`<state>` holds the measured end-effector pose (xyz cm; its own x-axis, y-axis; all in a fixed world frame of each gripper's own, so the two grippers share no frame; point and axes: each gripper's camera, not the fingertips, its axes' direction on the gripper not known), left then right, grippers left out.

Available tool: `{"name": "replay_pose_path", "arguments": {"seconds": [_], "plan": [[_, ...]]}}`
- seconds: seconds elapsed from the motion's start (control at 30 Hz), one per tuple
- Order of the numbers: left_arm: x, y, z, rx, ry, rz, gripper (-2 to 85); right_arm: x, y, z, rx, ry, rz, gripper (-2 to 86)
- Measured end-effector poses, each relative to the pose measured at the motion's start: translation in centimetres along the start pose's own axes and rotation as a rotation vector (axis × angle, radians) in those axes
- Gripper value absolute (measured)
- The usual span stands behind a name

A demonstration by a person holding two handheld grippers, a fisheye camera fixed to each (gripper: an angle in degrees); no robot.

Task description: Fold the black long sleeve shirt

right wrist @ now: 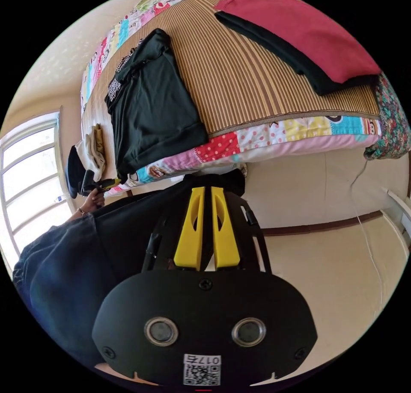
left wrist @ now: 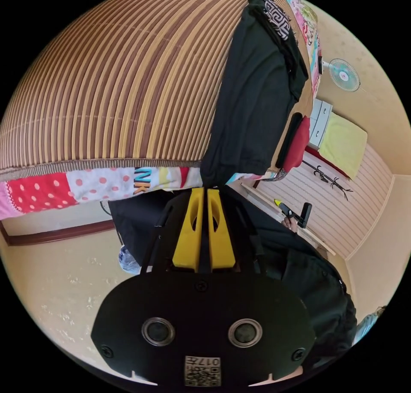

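Note:
The black long sleeve shirt (left wrist: 252,102) lies folded into a long strip on the striped mat (left wrist: 120,89) of a bed, its lower hem hanging over the bed's edge. My left gripper (left wrist: 204,190) is shut, its tips pinching the hem's corner. In the right gripper view the same shirt (right wrist: 150,106) lies at the left of the mat, and the left gripper (right wrist: 114,181) meets its hanging corner. My right gripper (right wrist: 204,188) is shut with nothing in it, off the bed and below its edge. It also appears in the left gripper view, held in a hand (left wrist: 279,203).
A red cloth on a black one (right wrist: 299,29) lies folded on the mat's far right. A small pile of clothes (right wrist: 92,149) sits beyond the shirt. A patchwork quilt (left wrist: 85,185) hangs below the mat. The person's dark clothing (right wrist: 64,273) is near the grippers. A fan (left wrist: 343,74) stands by the wall.

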<state>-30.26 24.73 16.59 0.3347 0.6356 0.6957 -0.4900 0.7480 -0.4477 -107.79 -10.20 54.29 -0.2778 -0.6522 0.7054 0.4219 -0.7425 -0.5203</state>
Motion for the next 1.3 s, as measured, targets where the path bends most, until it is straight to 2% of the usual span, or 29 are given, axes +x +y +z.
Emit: {"name": "replay_pose_path", "arguments": {"seconds": [0.07,0.33,0.6,0.8,1.03,1.3], "plan": [[0.2,0.9,-0.7,0.036,0.024,-0.009,-0.8,1.3,-1.8,0.4,0.003,-0.095,0.021,3.6],[0.2,4.0,-3.0,0.146,0.092,-0.067,-0.9,4.0,-9.2,2.3,-0.045,-0.23,0.106,7.4],[0.8,6.5,-2.2,0.246,0.145,-0.15,-0.9,5.1,-12.9,4.0,-0.083,-0.165,0.092,8.3],[1.6,7.0,-1.9,0.25,0.087,-0.163,-0.8,6.8,-14.2,4.7,-0.112,-0.208,0.086,6.7],[1.6,6.8,-2.6,0.243,0.074,-0.141,-0.8,9.5,-13.5,3.7,-0.07,-0.363,0.054,5.0],[0.5,7.3,-2.6,0.23,0.067,-0.145,-0.8,9.6,-12.8,4.8,-0.073,-0.355,0.09,4.8]]}}
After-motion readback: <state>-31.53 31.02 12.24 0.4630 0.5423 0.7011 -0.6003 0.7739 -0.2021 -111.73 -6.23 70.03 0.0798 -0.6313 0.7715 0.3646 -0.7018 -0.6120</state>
